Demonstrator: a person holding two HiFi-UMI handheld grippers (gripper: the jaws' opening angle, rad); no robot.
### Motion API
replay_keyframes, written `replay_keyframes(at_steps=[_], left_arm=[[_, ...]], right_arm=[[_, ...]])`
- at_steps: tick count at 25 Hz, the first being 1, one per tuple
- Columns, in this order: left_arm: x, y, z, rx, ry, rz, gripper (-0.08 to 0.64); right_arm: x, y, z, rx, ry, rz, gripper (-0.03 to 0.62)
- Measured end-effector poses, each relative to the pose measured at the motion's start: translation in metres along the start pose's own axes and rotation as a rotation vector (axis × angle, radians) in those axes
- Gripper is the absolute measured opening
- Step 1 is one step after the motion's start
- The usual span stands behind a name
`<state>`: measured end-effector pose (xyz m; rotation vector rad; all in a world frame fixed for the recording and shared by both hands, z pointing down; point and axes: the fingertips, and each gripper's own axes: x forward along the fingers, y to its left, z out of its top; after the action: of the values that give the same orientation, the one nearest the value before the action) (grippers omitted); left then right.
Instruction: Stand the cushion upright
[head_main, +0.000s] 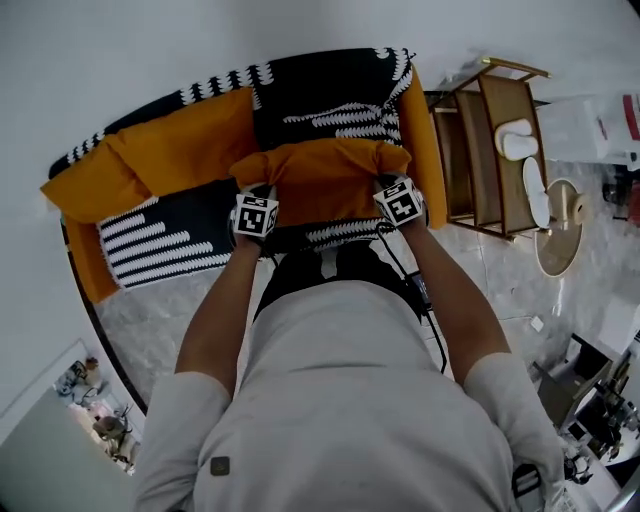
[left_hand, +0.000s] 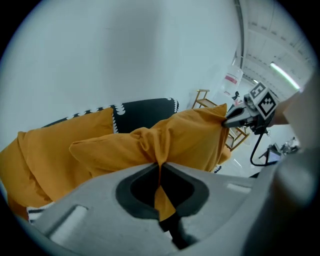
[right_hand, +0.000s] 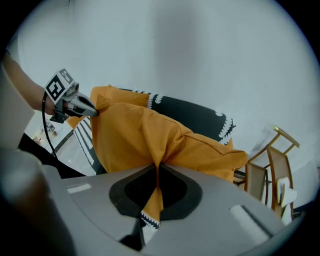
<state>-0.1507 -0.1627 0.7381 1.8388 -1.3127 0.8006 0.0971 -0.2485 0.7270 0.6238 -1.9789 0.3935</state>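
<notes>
An orange cushion (head_main: 325, 178) hangs lifted above the sofa seat, held by its two near corners. My left gripper (head_main: 256, 200) is shut on the cushion's left corner; in the left gripper view the orange cloth (left_hand: 159, 165) is pinched between the jaws. My right gripper (head_main: 392, 188) is shut on the right corner, and orange fabric (right_hand: 157, 170) is clamped between its jaws. From the left gripper view I see the right gripper (left_hand: 231, 118) biting the far corner. The left gripper (right_hand: 92, 111) shows the same way in the right gripper view.
The sofa (head_main: 330, 90) is black with white patterned throws and orange back cushions (head_main: 170, 150); one orange cushion (head_main: 85, 185) lies at its left end. A wooden shelf unit (head_main: 495, 150) stands right of the sofa. A white wall is behind it. Marble floor (head_main: 160, 315) lies before it.
</notes>
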Motion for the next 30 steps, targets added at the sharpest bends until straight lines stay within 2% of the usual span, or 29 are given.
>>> replay_keyframes(at_steps=[5,10,25,30], left_arm=[[-0.003,0.012,0.036,0.031,-0.024,-0.03,0.009],[0.01,0.017,0.066,0.023,-0.031,-0.019,0.009],[0.088,0.034,0.152,-0.021,-0.005,0.058,0.011],[0.116,0.051,0.179,-0.064,-0.019,0.088,0.011]], right_arm=[[-0.007,-0.02,0.034,0.001,-0.034,-0.035,0.017],[-0.001,-0.052,0.058,-0.018,-0.049,-0.036,0.017],[0.05,-0.161,0.105,-0.099,-0.042,0.071,0.018],[0.075,-0.19,0.117,-0.128,-0.023,0.104,0.018]])
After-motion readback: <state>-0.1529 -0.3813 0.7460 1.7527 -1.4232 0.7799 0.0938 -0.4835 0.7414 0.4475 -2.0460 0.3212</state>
